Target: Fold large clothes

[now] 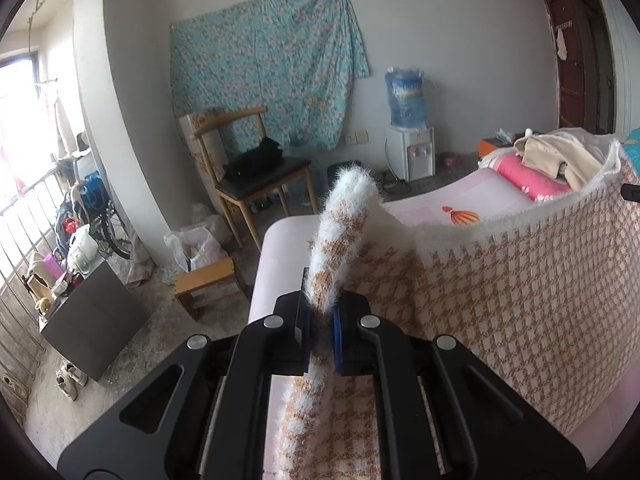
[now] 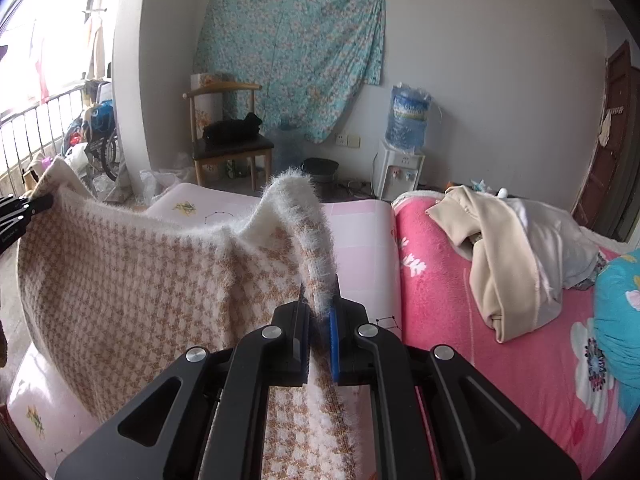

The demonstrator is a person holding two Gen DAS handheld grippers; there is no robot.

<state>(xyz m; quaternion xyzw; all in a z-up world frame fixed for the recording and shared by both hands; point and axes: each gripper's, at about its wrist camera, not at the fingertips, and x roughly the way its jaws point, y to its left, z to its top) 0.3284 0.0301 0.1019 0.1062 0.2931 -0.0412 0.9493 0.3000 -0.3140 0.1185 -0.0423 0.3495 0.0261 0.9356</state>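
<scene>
I have the left gripper clamped tight on a fuzzy edge of the houndstooth sweater, its tan-and-white knit bunched between the black fingers, with a white furry band sticking up past the tips. My right gripper is pinched shut the same way on another part of the same edge, the fabric squeezed between its pads and a fluffy white strip rising above them. Between my two grips the sweater hangs spread out above the bed's pale pink sheet, its top hem sagging a little in the middle. In the right wrist view I can see the left gripper at the far left edge, holding its corner up. To the right on the bed lies a pink fleece blanket with a heap of beige and white clothes on it. Against the far wall stand a wooden chair and a water dispenser, below a hung turquoise floral cloth.
</scene>
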